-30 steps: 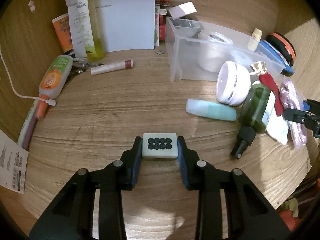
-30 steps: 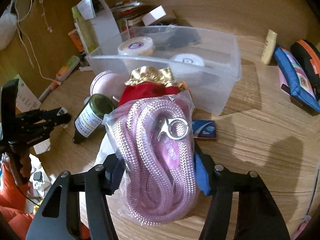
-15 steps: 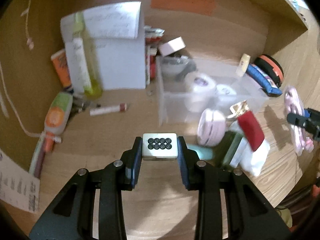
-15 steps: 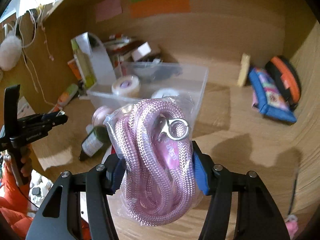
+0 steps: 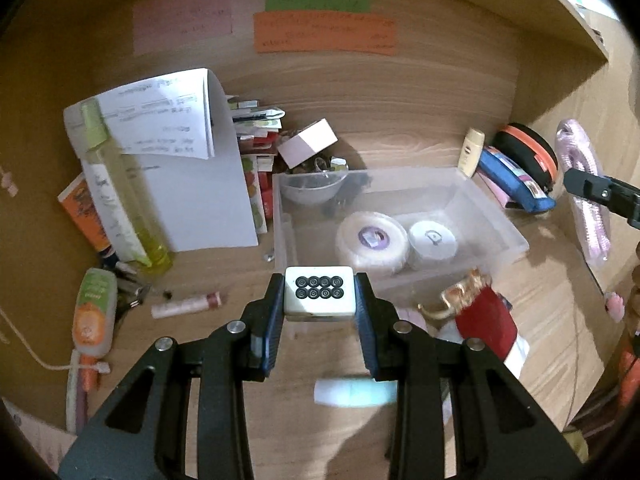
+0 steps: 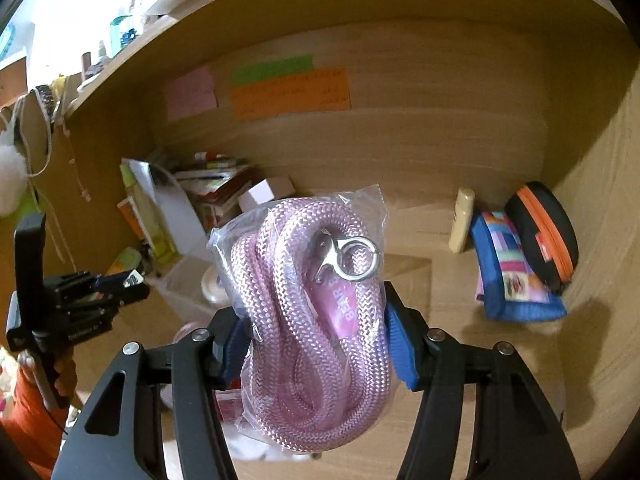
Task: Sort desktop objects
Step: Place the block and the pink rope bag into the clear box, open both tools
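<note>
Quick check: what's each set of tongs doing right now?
Left tongs: shut on the white mahjong tile.
Right tongs: shut on the bagged pink rope.

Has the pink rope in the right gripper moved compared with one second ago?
Yes. The rope, clamped in the right gripper, has risen: it was level with the clear bin, now it covers the back wall.

The wooden tabletop carries a clear plastic bin. Left of the bin stand a folded paper and a yellow bottle. A pink tube lies left of the bin; a blue pouch lies right of it.
</note>
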`<state>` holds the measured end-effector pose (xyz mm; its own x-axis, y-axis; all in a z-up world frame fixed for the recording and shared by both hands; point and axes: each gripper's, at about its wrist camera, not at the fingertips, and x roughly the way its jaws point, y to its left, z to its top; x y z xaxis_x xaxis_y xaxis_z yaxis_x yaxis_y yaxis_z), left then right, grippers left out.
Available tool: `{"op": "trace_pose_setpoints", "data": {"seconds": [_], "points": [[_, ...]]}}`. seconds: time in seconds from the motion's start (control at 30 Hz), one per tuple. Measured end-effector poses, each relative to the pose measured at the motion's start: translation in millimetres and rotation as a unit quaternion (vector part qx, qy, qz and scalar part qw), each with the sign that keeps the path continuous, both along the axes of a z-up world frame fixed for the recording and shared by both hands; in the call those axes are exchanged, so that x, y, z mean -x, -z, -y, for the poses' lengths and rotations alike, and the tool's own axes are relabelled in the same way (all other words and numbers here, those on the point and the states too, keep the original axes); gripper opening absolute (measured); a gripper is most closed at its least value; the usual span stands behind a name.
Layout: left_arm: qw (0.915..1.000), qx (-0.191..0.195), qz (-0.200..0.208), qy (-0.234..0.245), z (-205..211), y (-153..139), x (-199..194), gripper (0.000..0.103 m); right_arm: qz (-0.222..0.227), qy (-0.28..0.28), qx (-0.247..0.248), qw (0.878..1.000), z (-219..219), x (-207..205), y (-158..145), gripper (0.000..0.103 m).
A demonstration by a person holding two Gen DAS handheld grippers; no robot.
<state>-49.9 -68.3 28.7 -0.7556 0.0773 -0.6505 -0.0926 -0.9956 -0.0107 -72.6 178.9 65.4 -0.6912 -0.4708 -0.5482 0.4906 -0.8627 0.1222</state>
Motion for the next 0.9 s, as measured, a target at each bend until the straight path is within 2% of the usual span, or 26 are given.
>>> {"op": "trace_pose_setpoints", "data": {"seconds": [0.23,0.5,0.9], "points": [[0.9999,-0.008,0.014,-0.002,4.7,8.6,27.0,0.033,0.019,0.007,-0.01,1.0,24.1,43.4,6.0,0.055],[0.9997,-0.004,0.026,-0.001,5.6,22.4,52.6,0.033,0.064,0.01,-0.032,0.997,47.5,86.1,38.8,0.055],[0.9993,0.018,0.03,0.012,-3.8,31.4,65.6,0.033,0.107,-0.004,-0.066,0.992,62.4,105.7,77.0,0.055]]}}
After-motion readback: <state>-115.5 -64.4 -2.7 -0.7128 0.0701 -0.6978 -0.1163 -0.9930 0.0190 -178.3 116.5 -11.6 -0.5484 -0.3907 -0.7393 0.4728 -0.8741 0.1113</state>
